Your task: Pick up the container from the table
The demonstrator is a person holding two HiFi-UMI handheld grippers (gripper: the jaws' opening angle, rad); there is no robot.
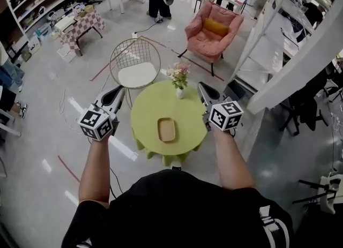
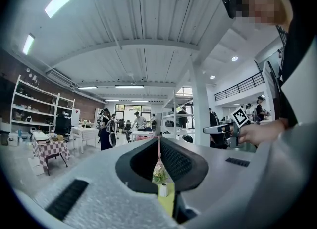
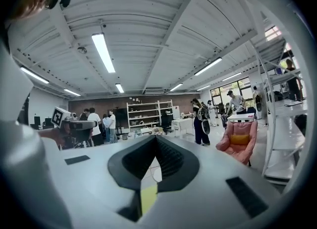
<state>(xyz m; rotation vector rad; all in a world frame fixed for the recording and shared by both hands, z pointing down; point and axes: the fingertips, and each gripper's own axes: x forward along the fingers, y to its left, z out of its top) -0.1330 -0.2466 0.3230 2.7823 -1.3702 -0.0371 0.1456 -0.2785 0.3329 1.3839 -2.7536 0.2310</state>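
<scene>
Two pressed together, empty: left hand-held gripper [image 1: 118, 93], right hand-held gripper [image 1: 203, 87]. Approach step. Shallow wooden container [image 1: 166, 129] between them, below, on round green worktop [image 1: 142, 114]; next likely: spread jaws, descend.

In the left gripper view the left gripper [image 2: 159, 141] covers nearly all of the table [image 2: 167, 201]. Only a green strip and the vase [image 2: 162, 190] show through its slit. The right gripper [image 3: 156, 141] likewise leaves one narrow strip of table showing. Neither gripper view shows the container [image 1: 166, 129]. In the head view its contents are too small to tell, and the table's legs are hidden under its top.
</scene>
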